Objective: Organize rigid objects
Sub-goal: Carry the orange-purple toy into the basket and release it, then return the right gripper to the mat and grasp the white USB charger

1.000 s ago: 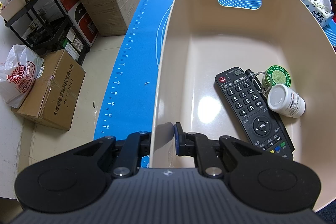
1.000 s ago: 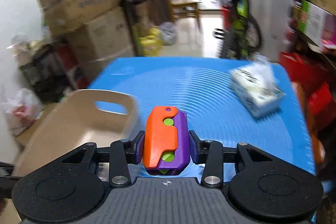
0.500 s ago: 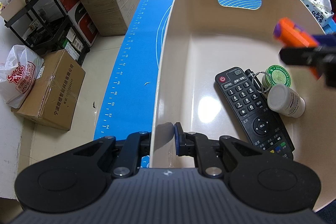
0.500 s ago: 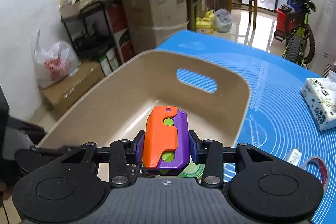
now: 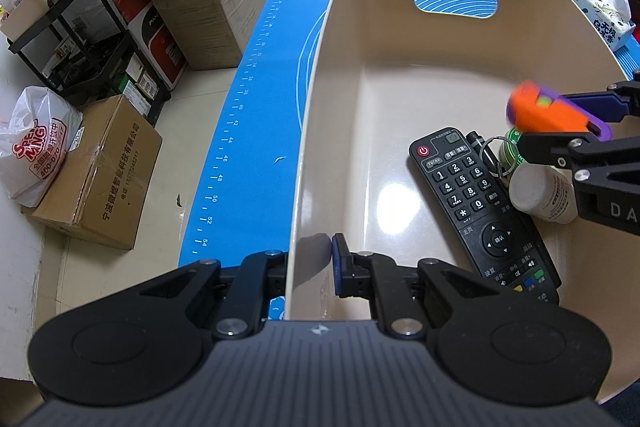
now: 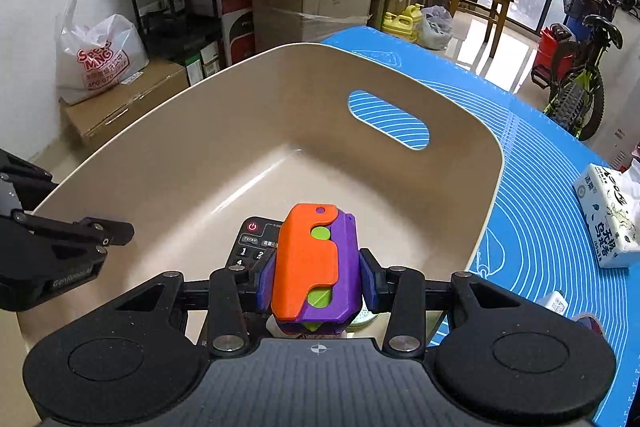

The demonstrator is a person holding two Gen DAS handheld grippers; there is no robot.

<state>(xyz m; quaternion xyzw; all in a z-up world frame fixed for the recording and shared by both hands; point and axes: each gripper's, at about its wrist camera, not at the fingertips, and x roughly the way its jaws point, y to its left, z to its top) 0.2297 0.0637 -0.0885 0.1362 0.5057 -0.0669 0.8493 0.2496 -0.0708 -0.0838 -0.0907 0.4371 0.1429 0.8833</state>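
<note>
A beige bin [image 5: 316, 131] stands on the blue mat [image 5: 256, 99]. My left gripper [image 5: 310, 263] is shut on the bin's near wall, one pad inside and one outside. On the bin's floor lie a black remote [image 5: 476, 203], a white bottle [image 5: 540, 195] on its side and a green tin [image 5: 512, 147]. My right gripper [image 6: 316, 279] is shut on an orange and purple toy [image 6: 308, 259], which it holds above the bin [image 6: 224, 131] over the remote [image 6: 252, 239]. The left wrist view shows that toy [image 5: 536, 111] at the right, above the tin.
A tissue pack [image 6: 608, 215] lies on the mat [image 6: 540, 187] to the right of the bin, with a small white item [image 6: 556, 301] nearer. Cardboard boxes [image 5: 100, 179], a black rack [image 5: 80, 39] and a plastic bag [image 5: 36, 147] stand on the floor left of the table.
My right gripper carried the toy leftward from over the mat to above the bin and lowered it toward the remote. The left gripper kept its hold on the bin wall.
</note>
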